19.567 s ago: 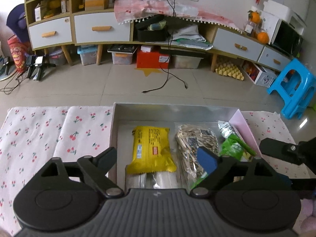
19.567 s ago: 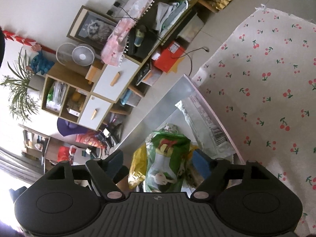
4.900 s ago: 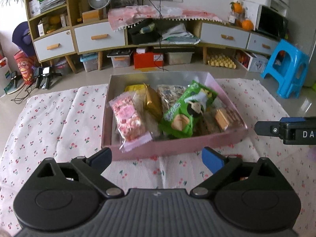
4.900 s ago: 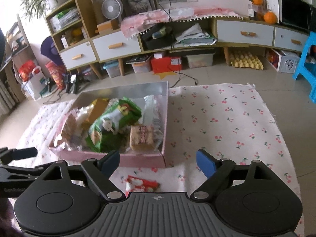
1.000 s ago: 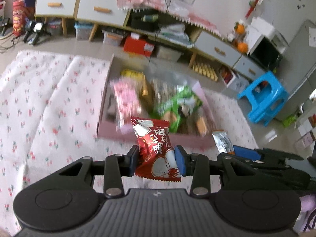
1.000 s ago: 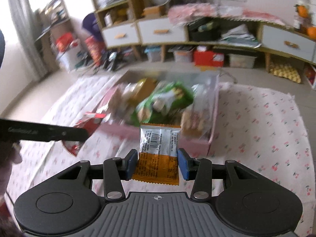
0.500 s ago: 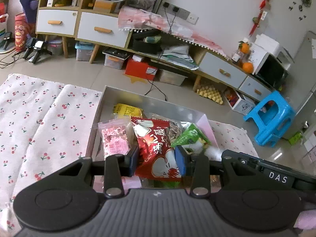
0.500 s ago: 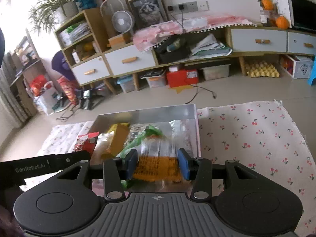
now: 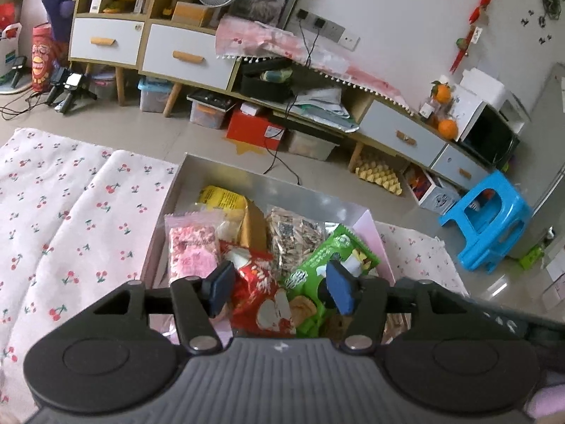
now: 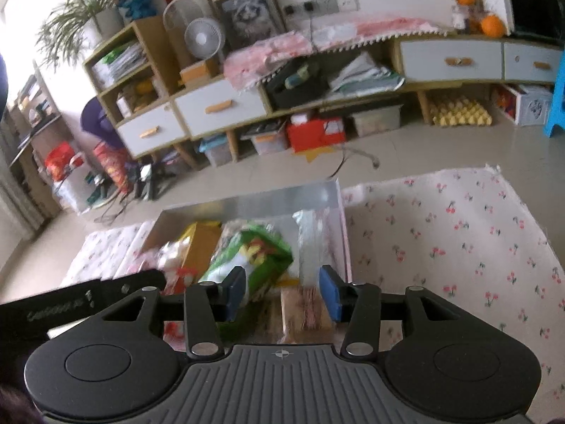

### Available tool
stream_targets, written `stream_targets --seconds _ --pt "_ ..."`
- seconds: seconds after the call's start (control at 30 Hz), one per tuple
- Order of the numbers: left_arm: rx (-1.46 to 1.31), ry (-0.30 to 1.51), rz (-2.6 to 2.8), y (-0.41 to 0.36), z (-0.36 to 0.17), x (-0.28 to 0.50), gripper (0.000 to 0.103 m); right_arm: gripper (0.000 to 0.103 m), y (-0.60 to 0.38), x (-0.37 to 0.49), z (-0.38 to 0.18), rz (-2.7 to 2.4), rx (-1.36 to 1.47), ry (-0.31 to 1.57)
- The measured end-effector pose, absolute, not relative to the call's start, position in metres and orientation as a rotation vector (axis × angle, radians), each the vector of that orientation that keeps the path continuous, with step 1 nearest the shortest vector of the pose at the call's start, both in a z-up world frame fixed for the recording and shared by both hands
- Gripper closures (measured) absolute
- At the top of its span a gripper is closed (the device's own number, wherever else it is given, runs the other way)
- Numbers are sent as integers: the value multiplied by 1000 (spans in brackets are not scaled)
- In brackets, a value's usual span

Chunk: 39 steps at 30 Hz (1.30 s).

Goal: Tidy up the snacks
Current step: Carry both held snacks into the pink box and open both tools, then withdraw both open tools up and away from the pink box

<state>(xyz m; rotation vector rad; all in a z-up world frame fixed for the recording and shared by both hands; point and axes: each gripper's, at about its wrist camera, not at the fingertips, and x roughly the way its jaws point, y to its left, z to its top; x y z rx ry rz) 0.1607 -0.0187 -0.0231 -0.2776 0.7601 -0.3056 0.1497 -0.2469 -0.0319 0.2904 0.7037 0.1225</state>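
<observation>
A pink box (image 9: 367, 226) with a silver inside holds several snack packs. My left gripper (image 9: 279, 288) is open above its near end. The red snack pack (image 9: 261, 296) lies loose between the fingers on the pile, beside a green pack (image 9: 325, 258) and a pink pack (image 9: 192, 251). My right gripper (image 10: 282, 291) is open over the box's right part (image 10: 344, 233). A clear and orange pack (image 10: 309, 296) lies below it next to the green pack (image 10: 254, 254). The left gripper's arm (image 10: 81, 300) shows at the left.
The box sits on a white cherry-print cloth (image 9: 70, 212) that also spreads to the right (image 10: 441, 233). Beyond it is tiled floor, a low cabinet with drawers (image 9: 169, 53), a red box (image 9: 254, 129) and a blue stool (image 9: 491, 219).
Both grippers have opened. The red pack has dropped from the left gripper onto the pile in the box, and the orange pack has dropped from the right gripper into the box.
</observation>
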Motion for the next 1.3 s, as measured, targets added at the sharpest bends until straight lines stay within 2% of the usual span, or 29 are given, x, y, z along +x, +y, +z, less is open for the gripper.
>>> stream_targets --seconds 0.07,0.17,0.33,0.6,0.7,0.77,0.87,1.13,1.3 --pt "-277 771 -304 -18 -22 157 44 34 -246 140 -30 182 248 717" --pt "-229 782 -298 -22 -19 148 36 33 -239 127 -30 221 131 746" --pt "-170 810 -296 -27 -15 137 30 33 -219 109 -46 273 -29 813" --pt "-113 862 -263 -25 -17 126 29 33 -205 109 -67 249 -127 843" --pt "-107 861 -265 -23 -16 124 28 37 -204 118 -75 214 -121 860" --pt "-104 862 -261 -22 -17 124 28 55 -205 124 -80 190 -129 867" --pt "-111 876 -258 -18 -18 126 28 61 -205 126 -81 187 -118 864" --pt "-172 905 -246 1 -18 131 28 63 -211 116 -53 224 31 849" --pt "-210 912 -232 10 -18 133 28 63 -199 133 -21 240 95 773"
